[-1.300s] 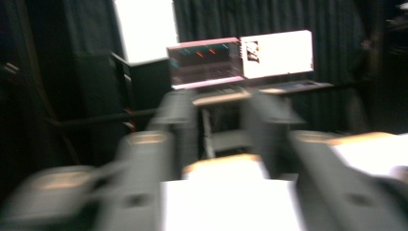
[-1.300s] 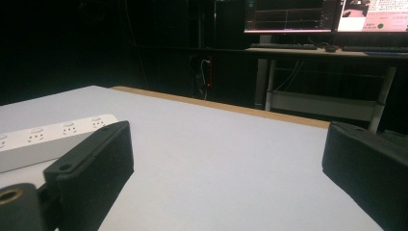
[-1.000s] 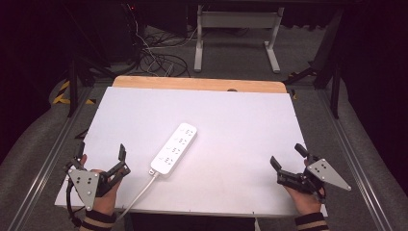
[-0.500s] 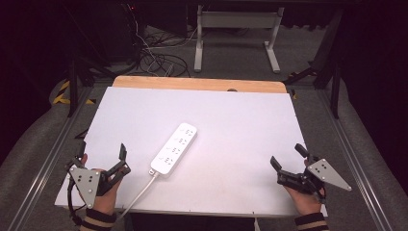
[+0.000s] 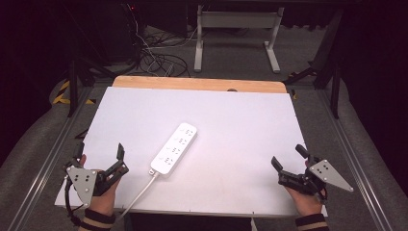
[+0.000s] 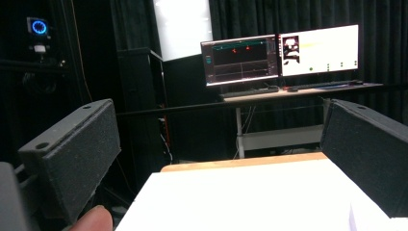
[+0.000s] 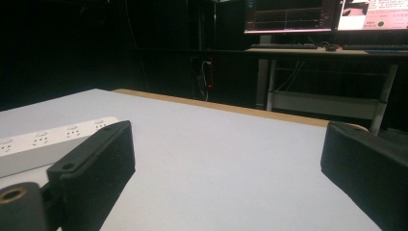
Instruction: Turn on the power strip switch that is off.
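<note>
Two grippers parked at the near corners of the white table (image 5: pixel 240 115), well apart from each other. Left gripper (image 5: pixel 98 155) bottom left, jaws spread wide, nothing between them. Right gripper (image 5: pixel 288 158) bottom right, same deal: jaws gaping and empty. White power strip (image 5: pixel 174 147) lying flat and slanted around the middle of the board, closer to the left one, cord (image 5: pixel 139 193) trailing off the near edge. Couple of lit monitors (image 6: pixel 279 54) glowing way back behind the table.

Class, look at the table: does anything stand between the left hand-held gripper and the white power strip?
Nothing visible does. Only bare white table lies between the left hand-held gripper and the power strip.
</note>
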`<state>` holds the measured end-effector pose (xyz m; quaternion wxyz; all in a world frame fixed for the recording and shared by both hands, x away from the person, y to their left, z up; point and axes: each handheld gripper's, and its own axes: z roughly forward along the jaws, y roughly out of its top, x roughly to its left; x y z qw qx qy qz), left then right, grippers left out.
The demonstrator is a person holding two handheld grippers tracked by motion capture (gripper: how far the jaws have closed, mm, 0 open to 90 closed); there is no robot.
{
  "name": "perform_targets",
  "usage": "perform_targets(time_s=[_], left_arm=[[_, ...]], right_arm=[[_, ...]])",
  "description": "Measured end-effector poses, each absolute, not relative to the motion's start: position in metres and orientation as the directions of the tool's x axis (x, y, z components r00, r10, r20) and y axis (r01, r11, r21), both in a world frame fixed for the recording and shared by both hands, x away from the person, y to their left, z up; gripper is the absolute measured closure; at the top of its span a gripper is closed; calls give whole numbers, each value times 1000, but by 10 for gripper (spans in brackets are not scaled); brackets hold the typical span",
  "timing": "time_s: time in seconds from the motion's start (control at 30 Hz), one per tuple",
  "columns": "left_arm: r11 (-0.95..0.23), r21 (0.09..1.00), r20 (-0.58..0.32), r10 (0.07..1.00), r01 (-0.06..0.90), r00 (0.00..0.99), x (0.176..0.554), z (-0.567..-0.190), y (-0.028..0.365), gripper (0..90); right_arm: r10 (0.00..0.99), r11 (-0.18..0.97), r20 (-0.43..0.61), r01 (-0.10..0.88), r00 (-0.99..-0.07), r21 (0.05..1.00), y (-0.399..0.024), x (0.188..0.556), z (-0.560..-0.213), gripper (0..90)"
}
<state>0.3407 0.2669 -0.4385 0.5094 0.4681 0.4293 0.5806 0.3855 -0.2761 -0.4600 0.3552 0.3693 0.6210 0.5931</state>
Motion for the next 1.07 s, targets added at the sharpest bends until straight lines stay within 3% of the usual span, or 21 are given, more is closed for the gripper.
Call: perform_targets(time_s=[1.07], left_arm=[[-84, 985, 80, 996, -151, -34, 346, -444, 272, 0]], right_arm=[[876, 66, -40, 37, -481, 997, -267, 394, -462, 40]])
